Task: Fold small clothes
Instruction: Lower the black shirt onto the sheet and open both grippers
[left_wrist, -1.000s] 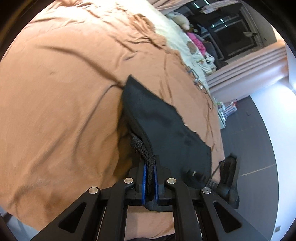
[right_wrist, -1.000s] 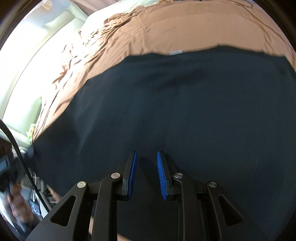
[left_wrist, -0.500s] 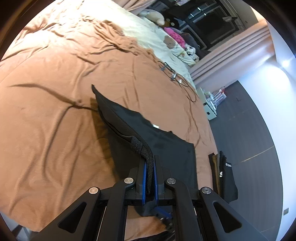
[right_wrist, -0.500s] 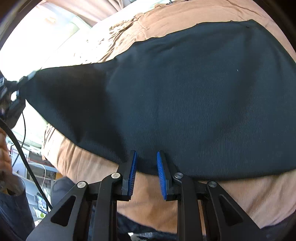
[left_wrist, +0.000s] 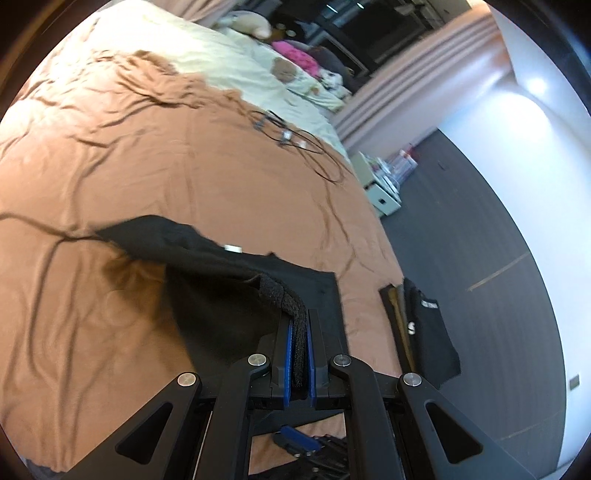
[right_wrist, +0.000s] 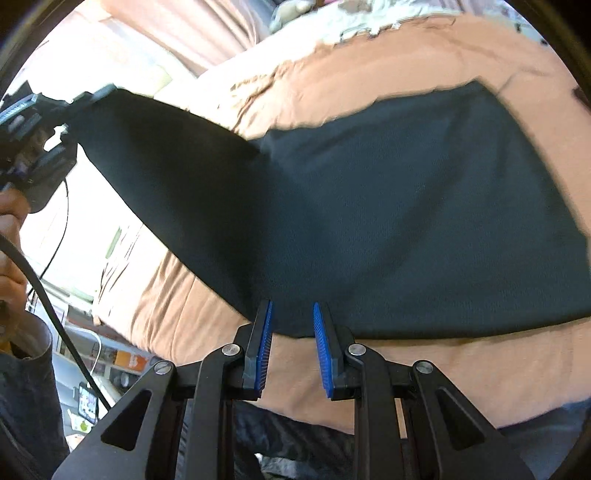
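A black garment (left_wrist: 221, 295) lies on the brown bedsheet (left_wrist: 110, 166). My left gripper (left_wrist: 300, 321) is shut on a thick knitted edge of it and holds that corner lifted off the bed. In the right wrist view the garment (right_wrist: 406, 221) spreads wide over the sheet, with its left part raised toward the left gripper (right_wrist: 33, 129) at the far left. My right gripper (right_wrist: 291, 317) is open, its blue pads just at the garment's near edge, holding nothing.
A stack of folded dark clothes (left_wrist: 421, 325) sits at the bed's right edge. Cables (left_wrist: 295, 147) lie on the sheet farther back. A cream blanket with toys (left_wrist: 258, 74) is at the head. Dark floor (left_wrist: 480, 258) lies to the right.
My left gripper has pulled the held edge further, and the garment now lies flatter and wider on the sheet. My right gripper has backed off to the garment's near edge, still open.
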